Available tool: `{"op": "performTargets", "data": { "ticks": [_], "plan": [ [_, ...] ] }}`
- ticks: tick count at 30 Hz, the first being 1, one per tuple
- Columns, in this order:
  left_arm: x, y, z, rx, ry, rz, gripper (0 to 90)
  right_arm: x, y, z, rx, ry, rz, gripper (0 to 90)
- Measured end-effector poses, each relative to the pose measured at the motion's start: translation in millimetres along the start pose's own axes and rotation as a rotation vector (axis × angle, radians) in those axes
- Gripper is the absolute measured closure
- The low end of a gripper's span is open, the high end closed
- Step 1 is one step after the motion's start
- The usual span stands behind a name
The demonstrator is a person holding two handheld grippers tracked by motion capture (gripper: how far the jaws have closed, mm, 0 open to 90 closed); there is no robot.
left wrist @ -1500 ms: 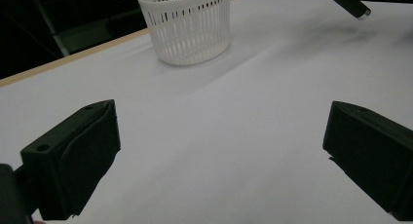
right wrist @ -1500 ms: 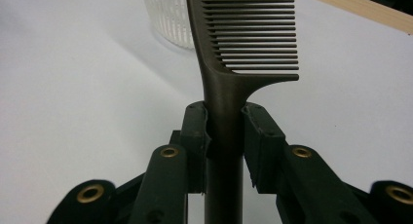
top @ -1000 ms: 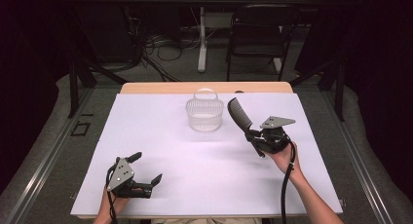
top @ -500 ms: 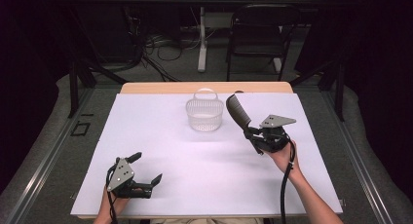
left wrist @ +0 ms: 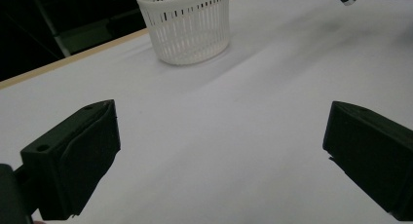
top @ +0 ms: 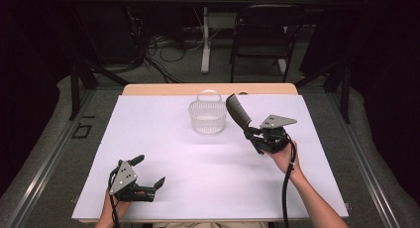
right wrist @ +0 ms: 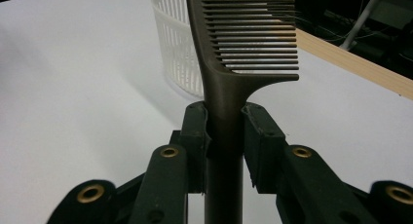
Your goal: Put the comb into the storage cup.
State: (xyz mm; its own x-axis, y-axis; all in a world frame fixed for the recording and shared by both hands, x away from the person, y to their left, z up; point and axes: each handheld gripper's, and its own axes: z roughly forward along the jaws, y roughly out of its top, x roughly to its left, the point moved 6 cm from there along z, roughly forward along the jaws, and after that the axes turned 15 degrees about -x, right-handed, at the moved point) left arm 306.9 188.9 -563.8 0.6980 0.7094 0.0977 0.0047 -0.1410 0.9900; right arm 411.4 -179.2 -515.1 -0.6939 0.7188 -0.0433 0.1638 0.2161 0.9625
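Note:
My right gripper (top: 251, 135) is shut on the handle of a dark comb (top: 237, 111), which sticks up and leans toward the white slatted basket (top: 207, 116). In the right gripper view the comb (right wrist: 229, 53) stands upright between the two pads, its teeth pointing right, with the basket (right wrist: 174, 48) just behind it. My left gripper (top: 148, 171) rests near the table's front left, jaws wide open with nothing between them. From the left gripper view the basket (left wrist: 187, 24) sits far ahead on the white sheet.
A white sheet (top: 163, 153) covers the table, whose wooden far edge (top: 163, 89) shows behind the basket. A chair (top: 265, 37) and cables lie on the floor beyond. A cable (top: 286, 188) trails from the right gripper along the forearm.
The right gripper has carried the comb slightly left, closer to the basket. The left gripper has stayed still.

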Motion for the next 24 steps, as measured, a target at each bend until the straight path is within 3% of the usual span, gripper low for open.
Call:
{"op": "performTargets", "data": {
  "ticks": [24],
  "plan": [
    [1.0, 1.1, -1.5, -0.007, 0.009, 0.003, 0.3, -0.2, 18.4, 12.7, -0.029, 0.002, -0.011, 72.4]
  ]
}}
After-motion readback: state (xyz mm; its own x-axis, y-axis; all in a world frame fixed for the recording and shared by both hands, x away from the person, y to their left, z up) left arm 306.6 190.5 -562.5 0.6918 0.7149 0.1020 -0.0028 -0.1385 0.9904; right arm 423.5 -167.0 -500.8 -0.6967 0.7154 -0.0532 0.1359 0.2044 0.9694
